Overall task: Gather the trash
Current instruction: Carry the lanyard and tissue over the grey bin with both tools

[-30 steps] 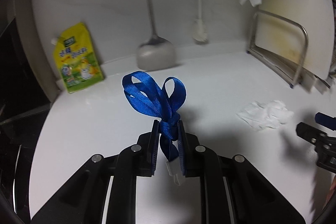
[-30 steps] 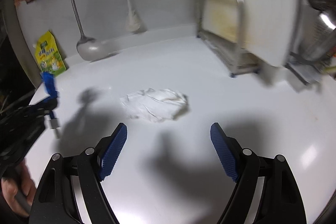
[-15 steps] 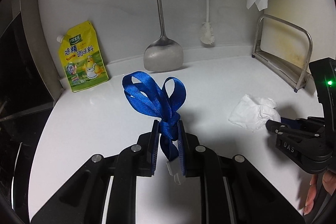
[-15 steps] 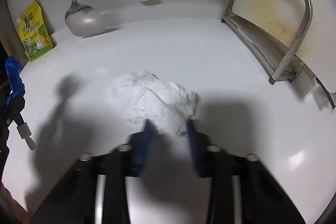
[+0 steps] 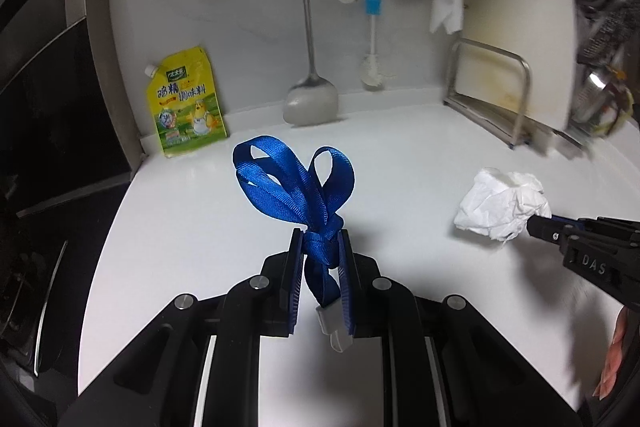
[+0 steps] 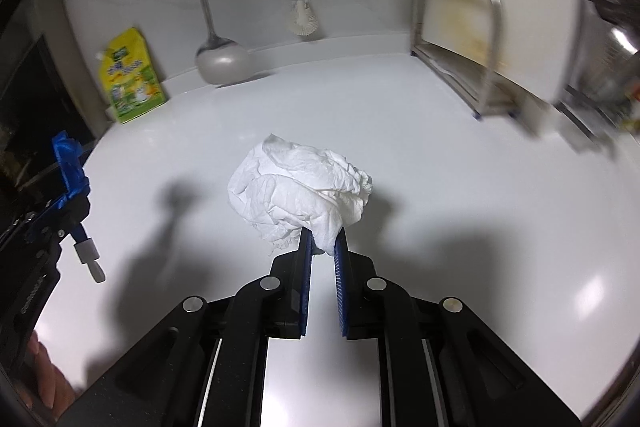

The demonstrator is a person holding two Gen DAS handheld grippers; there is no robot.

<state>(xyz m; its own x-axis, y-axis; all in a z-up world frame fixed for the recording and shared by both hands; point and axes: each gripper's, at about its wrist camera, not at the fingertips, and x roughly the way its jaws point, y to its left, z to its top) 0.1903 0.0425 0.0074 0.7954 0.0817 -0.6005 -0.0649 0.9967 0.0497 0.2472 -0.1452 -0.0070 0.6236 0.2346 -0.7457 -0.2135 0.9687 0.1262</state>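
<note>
A knotted blue lanyard [image 5: 296, 183] with a white clip stands up from my left gripper [image 5: 320, 233], which is shut on its knot above the white counter [image 5: 400, 155]. A crumpled white tissue [image 6: 300, 187] is pinched at its near corner by my right gripper [image 6: 323, 235], whose jaws are still closing on it. The tissue hangs clear of the counter. In the left wrist view the tissue [image 5: 500, 203] and the right gripper [image 5: 536, 223] sit at the right. In the right wrist view the left gripper [image 6: 68, 199] and lanyard [image 6: 66, 155] sit at the left edge.
A yellow seasoning pouch [image 5: 186, 101] leans on the back wall. A metal spatula [image 5: 310, 103], a spoon and a brush [image 5: 372, 67] hang beside it. A steel rack [image 5: 492, 99] with a cutting board stands at the back right. A dark stove [image 5: 48, 107] borders the left.
My right gripper went from wide open to shut on the tissue and lifted it off the counter. Both grippers drew back from the wall. The left kept hold of the lanyard.
</note>
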